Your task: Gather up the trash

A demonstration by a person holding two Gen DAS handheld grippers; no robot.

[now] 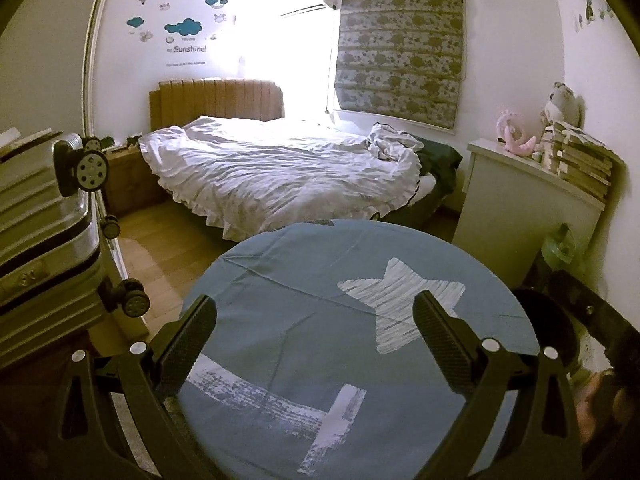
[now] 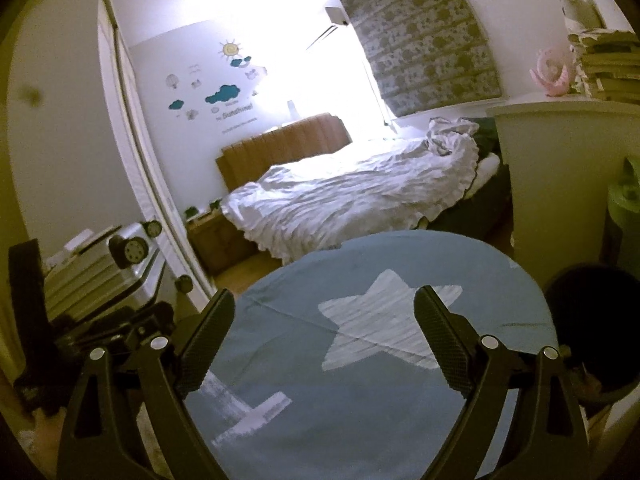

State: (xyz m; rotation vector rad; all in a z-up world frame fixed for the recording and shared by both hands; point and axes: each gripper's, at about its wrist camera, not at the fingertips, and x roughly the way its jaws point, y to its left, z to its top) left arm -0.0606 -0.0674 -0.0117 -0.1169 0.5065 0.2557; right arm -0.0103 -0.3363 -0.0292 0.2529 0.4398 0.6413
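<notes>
A round table under a blue cloth with a white star (image 1: pixel 304 320) fills the near part of both views (image 2: pixel 360 360). No loose trash shows on it. My left gripper (image 1: pixel 316 316) is open and empty above the cloth. My right gripper (image 2: pixel 324 312) is open and empty above the same cloth. A dark round bin (image 2: pixel 584 320) stands at the table's right edge; it also shows in the left wrist view (image 1: pixel 548 320). The other gripper shows at the right edge of the left wrist view (image 1: pixel 608 320) and at the left of the right wrist view (image 2: pixel 80 320).
A silver suitcase (image 1: pixel 44 216) stands at the left. A bed with a white duvet (image 1: pixel 280 172) lies beyond the table. A white cabinet (image 1: pixel 524 208) with stacked books and toys is at the right, with a green bag (image 1: pixel 560 244) beside it.
</notes>
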